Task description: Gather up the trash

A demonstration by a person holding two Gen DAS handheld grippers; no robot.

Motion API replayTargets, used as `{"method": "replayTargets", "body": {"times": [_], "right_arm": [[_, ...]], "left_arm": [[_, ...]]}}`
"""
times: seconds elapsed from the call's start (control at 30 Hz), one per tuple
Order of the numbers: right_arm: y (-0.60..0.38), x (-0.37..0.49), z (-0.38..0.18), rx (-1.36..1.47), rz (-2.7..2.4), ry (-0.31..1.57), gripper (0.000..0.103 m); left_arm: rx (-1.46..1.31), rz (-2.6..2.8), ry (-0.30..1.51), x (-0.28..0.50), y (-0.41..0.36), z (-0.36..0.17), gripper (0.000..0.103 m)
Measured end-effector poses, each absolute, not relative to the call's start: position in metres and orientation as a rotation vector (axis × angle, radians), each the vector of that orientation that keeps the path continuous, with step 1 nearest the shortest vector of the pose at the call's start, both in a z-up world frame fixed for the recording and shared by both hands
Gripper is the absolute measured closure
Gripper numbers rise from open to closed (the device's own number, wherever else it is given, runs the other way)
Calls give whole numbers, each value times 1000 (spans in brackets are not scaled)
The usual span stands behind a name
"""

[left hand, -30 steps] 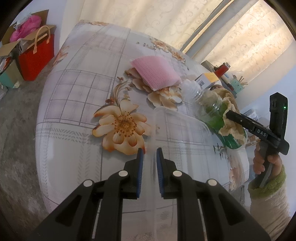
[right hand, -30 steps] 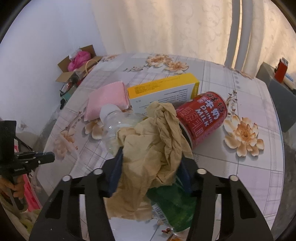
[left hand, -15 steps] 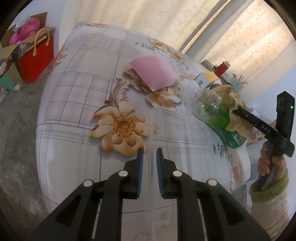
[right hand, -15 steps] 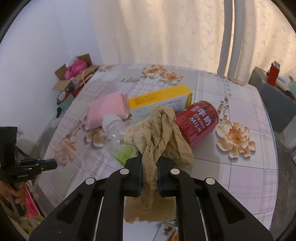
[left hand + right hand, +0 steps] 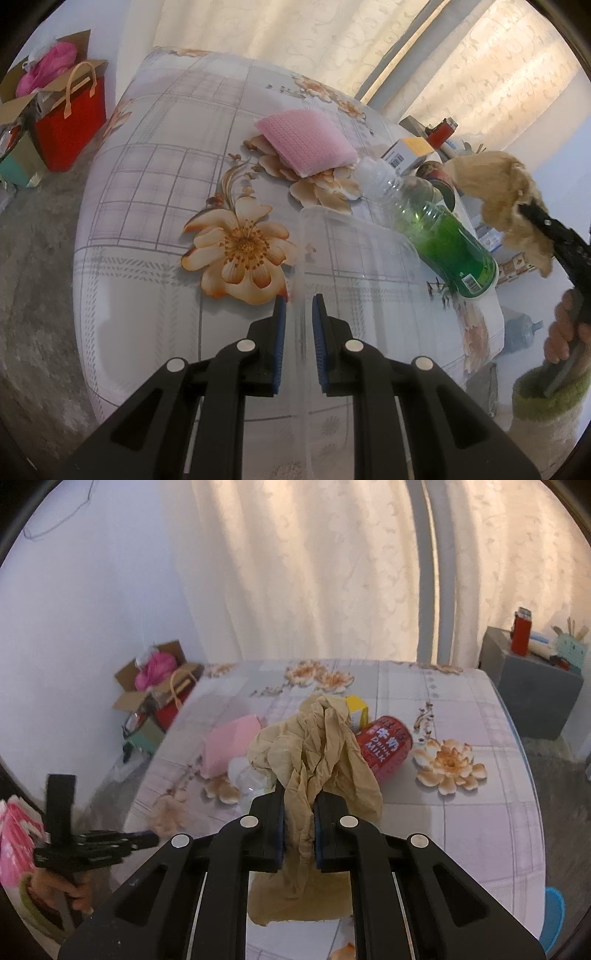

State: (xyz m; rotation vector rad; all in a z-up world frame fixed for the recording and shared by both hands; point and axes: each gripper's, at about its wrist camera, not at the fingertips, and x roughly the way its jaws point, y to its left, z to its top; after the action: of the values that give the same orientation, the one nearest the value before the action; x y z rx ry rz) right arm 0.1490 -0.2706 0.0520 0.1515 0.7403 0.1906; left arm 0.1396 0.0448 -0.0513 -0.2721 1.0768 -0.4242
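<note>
Both grippers grip: right gripper (image 5: 299, 827) has just clenched the rag (image 5: 317, 753), lifting it; left gripper (image 5: 297, 332) pinches the clear bag (image 5: 351, 251).

In the right wrist view, the crumpled tan cloth (image 5: 317, 753) is covering most of the yellow and white carton (image 5: 357, 710) at centre frame and hiding all but the cap end of the clear plastic bottle (image 5: 245, 777). The blue round object (image 5: 554, 919) is being cut off at the lower right edge. In the left wrist view, the red printed can (image 5: 436, 177) is showing only partly behind the bottle at centre right
</note>
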Motion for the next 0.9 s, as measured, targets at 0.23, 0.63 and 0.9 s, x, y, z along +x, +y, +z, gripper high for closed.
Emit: {"method": "replayTargets", "body": {"times": [0.23, 0.63, 0.9], "right_arm": [[-273, 113, 63, 194, 152, 696, 93], [-277, 82, 59, 250, 122, 674, 93], [-277, 77, 58, 258, 124, 673, 93]], "left_arm": [[-203, -420, 1016, 136, 39, -44, 93], [-162, -416, 939, 124, 37, -27, 100], [-158, -416, 915, 119, 38, -19, 100]]}}
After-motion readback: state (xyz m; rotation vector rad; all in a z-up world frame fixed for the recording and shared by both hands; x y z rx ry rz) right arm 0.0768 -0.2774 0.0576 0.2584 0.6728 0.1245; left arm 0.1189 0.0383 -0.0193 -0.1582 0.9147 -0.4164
